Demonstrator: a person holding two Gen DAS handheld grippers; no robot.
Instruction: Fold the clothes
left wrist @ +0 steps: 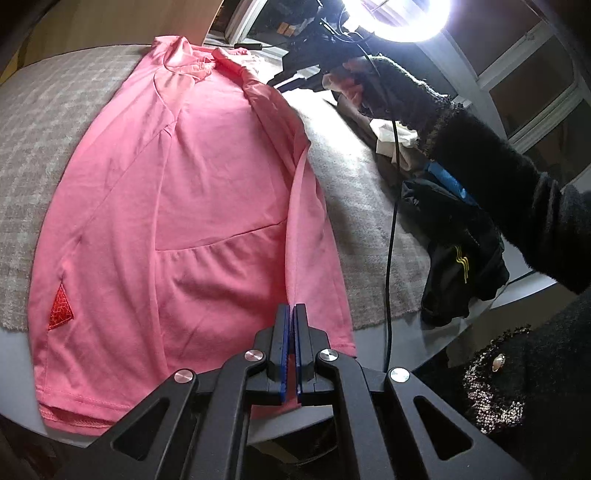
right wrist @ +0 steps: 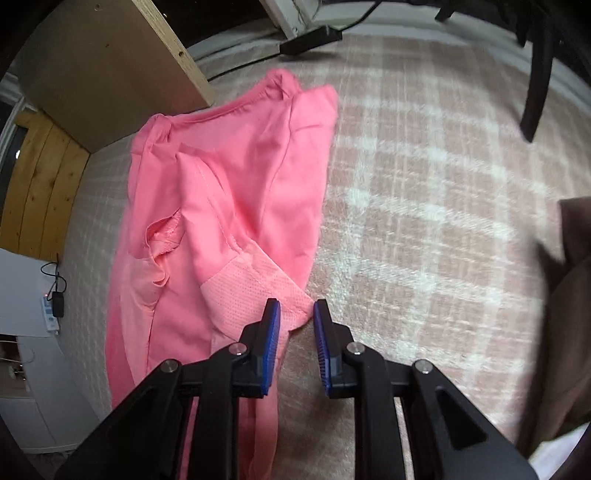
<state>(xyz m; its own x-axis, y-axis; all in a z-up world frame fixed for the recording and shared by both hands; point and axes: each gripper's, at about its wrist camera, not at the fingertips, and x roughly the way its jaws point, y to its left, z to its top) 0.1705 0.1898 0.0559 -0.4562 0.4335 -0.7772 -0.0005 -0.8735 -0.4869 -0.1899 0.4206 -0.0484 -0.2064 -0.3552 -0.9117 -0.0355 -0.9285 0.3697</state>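
A pink T-shirt [left wrist: 192, 206] lies lengthwise on a grey checked blanket [left wrist: 55, 122], collar at the far end, hem near me, its right side folded inward. My left gripper [left wrist: 294, 308] is shut on the folded right edge of the shirt near the hem. In the right wrist view the shirt's collar end [right wrist: 236, 192] lies crumpled, with a mesh sleeve panel [right wrist: 251, 291] by the jaws. My right gripper [right wrist: 296, 314] is open, its fingers either side of the sleeve's corner, not clamping it. The right hand holding that gripper [left wrist: 354, 79] shows at the far end in the left wrist view.
A black garment with yellow stripes [left wrist: 458, 266] lies at the blanket's right edge, with a blue item [left wrist: 448, 182] and light cloth [left wrist: 391, 138] behind. A black cable [left wrist: 391, 236] hangs across. A ring light [left wrist: 395, 18] glares above. A wooden board [right wrist: 110, 62] stands behind the collar.
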